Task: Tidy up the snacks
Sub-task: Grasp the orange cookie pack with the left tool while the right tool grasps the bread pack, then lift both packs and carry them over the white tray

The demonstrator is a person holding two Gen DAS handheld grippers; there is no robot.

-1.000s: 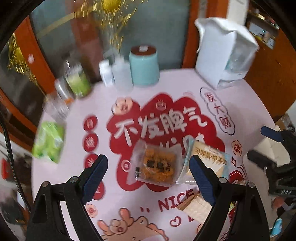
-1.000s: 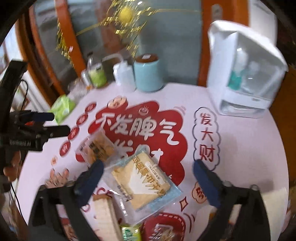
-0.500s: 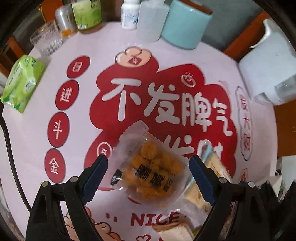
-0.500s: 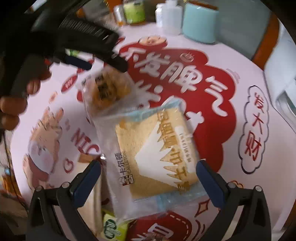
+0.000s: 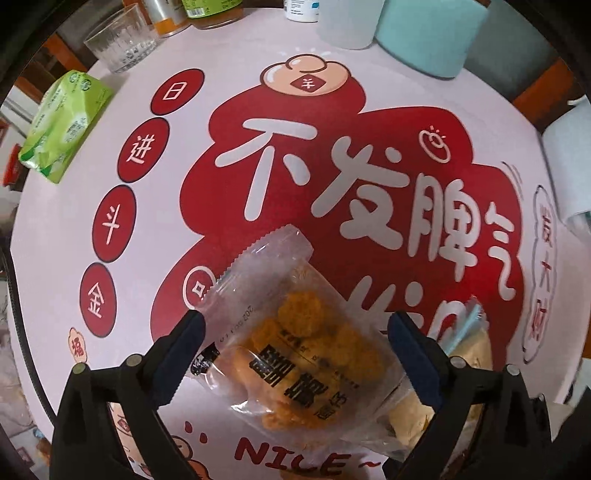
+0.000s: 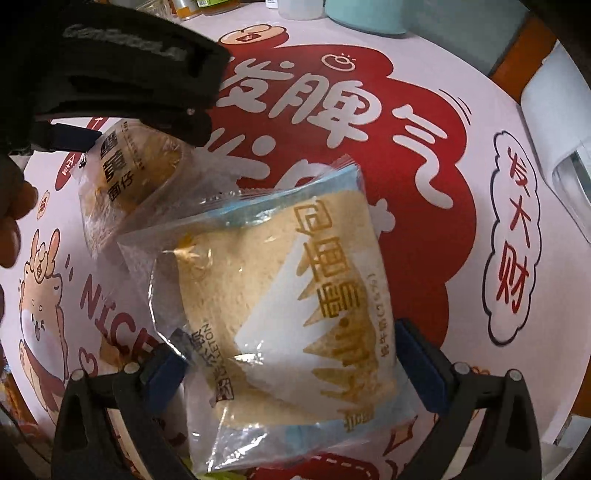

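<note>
A clear packet of orange fried snacks (image 5: 303,354) lies on the printed pink and red table mat (image 5: 332,122). My left gripper (image 5: 295,332) points straight down over it, jaws opening, with the packet between the blue pads and no pad pressing on it. Overlapping it to the right lies a blue-edged packet of sliced bread (image 6: 288,302), whose corner also shows in the left wrist view (image 5: 472,350). My right gripper (image 6: 291,354) straddles the bread packet, jaws closing. Its left pad is at the wrapper's edge; the bread is not squeezed. The left gripper's black body (image 6: 110,74) hangs above the snack packet (image 6: 136,173).
A green tissue pack (image 5: 62,125) and a drinking glass (image 5: 122,40) sit at the mat's left rim. Bottles and a teal canister (image 5: 432,33) line the far edge. A white appliance (image 6: 554,129) stands at the right. Fingers of a hand (image 6: 14,206) show at left.
Both grippers have come down close over the table, each now straddling its packet. The left one has rolled and its jaws stand wider; the right jaws have narrowed slightly.
</note>
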